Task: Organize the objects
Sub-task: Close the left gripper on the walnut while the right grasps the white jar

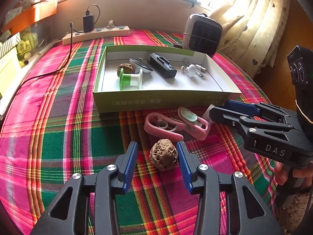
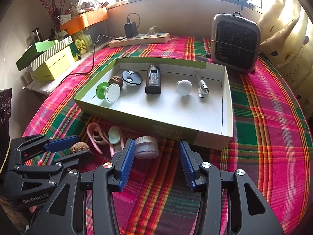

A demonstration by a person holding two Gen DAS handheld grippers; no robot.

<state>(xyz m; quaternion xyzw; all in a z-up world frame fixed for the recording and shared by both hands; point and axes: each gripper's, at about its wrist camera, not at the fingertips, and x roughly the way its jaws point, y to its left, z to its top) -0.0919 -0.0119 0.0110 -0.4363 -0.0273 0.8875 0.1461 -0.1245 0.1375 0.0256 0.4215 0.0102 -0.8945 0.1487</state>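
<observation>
Straddling the knobbly brown walnut [image 1: 163,154] on the plaid-clothed counter [image 1: 58,137], the left tongs [image 1: 157,164] gape unclenched, right tongs [image 2: 157,162] empty; closing off-centre could squirt it away.

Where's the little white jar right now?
On the plaid cloth, the white jar sits just before the box's near wall, beside the pink clips, ahead of the right tool.

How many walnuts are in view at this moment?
2. One walnut sits on the plaid cloth between the open jaws of the left hand-held gripper. The other walnut lies inside the cardboard box, behind the green spool. None seems hidden.
</observation>
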